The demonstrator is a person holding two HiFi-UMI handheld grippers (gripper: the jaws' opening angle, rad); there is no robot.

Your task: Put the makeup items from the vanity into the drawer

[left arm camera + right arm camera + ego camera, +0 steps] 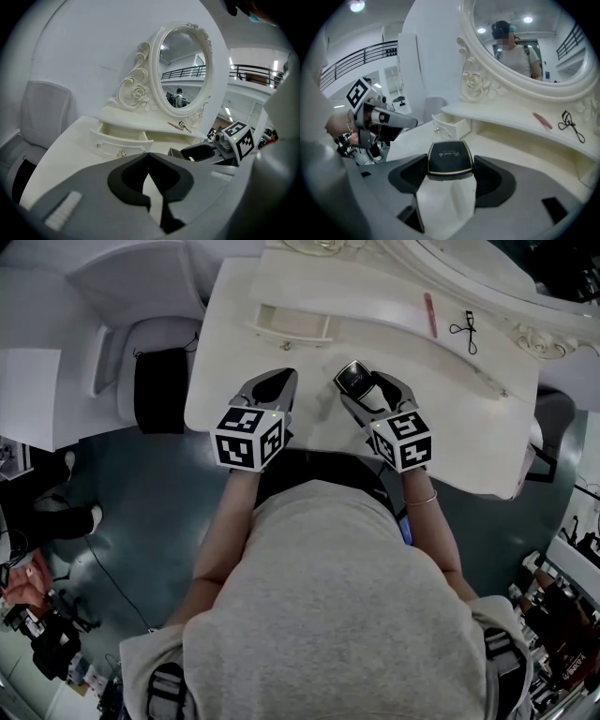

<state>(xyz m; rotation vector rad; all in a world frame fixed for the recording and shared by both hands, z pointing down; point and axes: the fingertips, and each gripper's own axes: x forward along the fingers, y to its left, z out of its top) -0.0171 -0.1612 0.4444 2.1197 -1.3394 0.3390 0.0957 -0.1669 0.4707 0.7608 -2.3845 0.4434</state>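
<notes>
A black compact (450, 159) with a gold rim sits between the jaws of my right gripper (450, 169), which is shut on it above the vanity top (309, 418); it also shows as the compact (350, 375) in the head view. My left gripper (279, 381) hovers beside it, shut with nothing held, its jaw tips meeting. An open drawer (291, 324) lies just beyond the left gripper. On the raised shelf at right rest a pink stick (430, 315) and a black eyelash curler (466, 329).
An oval mirror (183, 70) in a carved white frame stands at the back of the vanity. A white chair (141, 343) with a dark seat stands to the left. The drawer (123, 136) looks empty as far as I can see.
</notes>
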